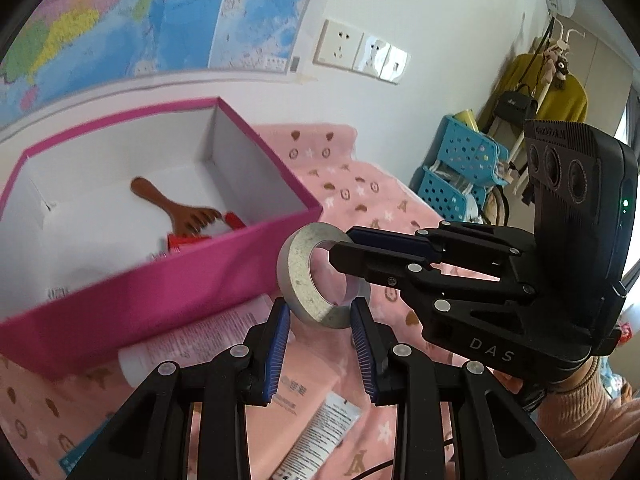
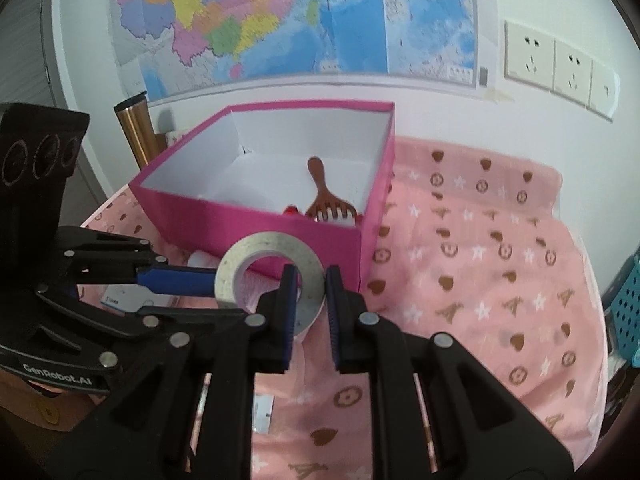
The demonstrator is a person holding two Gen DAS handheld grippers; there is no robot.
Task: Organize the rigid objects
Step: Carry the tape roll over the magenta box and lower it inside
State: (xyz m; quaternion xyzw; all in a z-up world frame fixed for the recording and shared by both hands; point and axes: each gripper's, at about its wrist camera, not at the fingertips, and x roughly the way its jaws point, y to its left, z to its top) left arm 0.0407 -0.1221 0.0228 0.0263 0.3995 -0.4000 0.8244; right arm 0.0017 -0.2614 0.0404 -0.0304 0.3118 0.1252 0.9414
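Speckled grey metal forms the flat, thick ring (image 1: 316,276) at the middle of the left wrist view, a washer-like disc with a smooth round bore, held in the air just beside the near wall of the glossy magenta cardboard box (image 1: 168,296). The box has matte white inner walls and holds a brown wooden wide-toothed comb (image 1: 176,208) beside something red. The left gripper (image 1: 320,332), black plastic with ribbed blue pads, has its jaws apart, flanking the ring's lower rim; whether the pads touch it cannot be told. The right gripper (image 1: 344,246) reaches in from the right, one finger through the bore and one behind, apparently clamped on the ring's band. A white tube (image 1: 320,428) lies on the soft pink patterned cloth (image 1: 360,192) below. In the right wrist view, the ring (image 2: 270,280) sits tilted before the box (image 2: 280,228), with the comb (image 2: 322,196) inside. The right gripper (image 2: 312,300) has its jaws narrowly parted around the ring's right band, while the left gripper (image 2: 200,284) meets the ring's left edge with a blue pad.
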